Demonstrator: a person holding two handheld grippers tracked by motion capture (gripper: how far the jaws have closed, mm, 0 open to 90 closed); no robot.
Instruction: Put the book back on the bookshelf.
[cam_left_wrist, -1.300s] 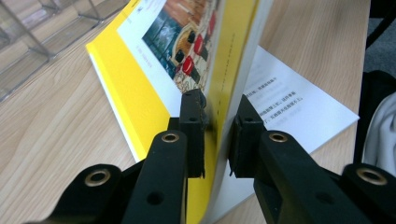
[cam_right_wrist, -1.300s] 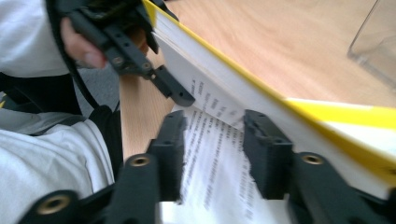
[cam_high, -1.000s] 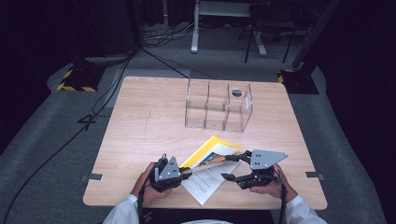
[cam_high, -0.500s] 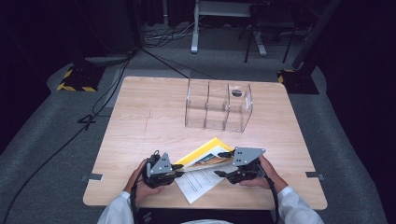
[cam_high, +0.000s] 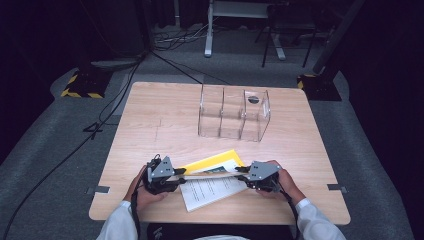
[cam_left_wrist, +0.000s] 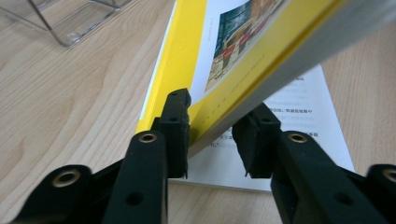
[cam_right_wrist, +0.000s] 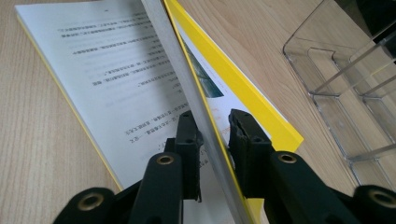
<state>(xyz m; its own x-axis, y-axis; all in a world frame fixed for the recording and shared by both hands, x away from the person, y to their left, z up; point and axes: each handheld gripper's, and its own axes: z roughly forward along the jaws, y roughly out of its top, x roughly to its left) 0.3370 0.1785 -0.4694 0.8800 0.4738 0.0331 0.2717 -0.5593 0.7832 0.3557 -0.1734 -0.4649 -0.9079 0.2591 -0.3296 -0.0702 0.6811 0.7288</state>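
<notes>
Between both tongs (cam_high: 181, 173) (cam_high: 241, 170) stands the yellow book's (cam_high: 212, 163) raised half.

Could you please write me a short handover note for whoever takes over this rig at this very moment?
Left gripper: jaws either side of the raised edge of the yellow-covered book; one pad touches, a gap remains at the other, so no firm clamp.
Right gripper: jaws straddle the same book at its opposite end, likewise not fully closed.
Things: the book stands tilted on edge at the table's near side, above the white printed booklet lying flat on the wooden table. The clear plastic three-compartment organiser stands farther back.
Done: book tipped up between both grippers.
Left: probably close both grips, lift, and slot it into the organiser.
</notes>
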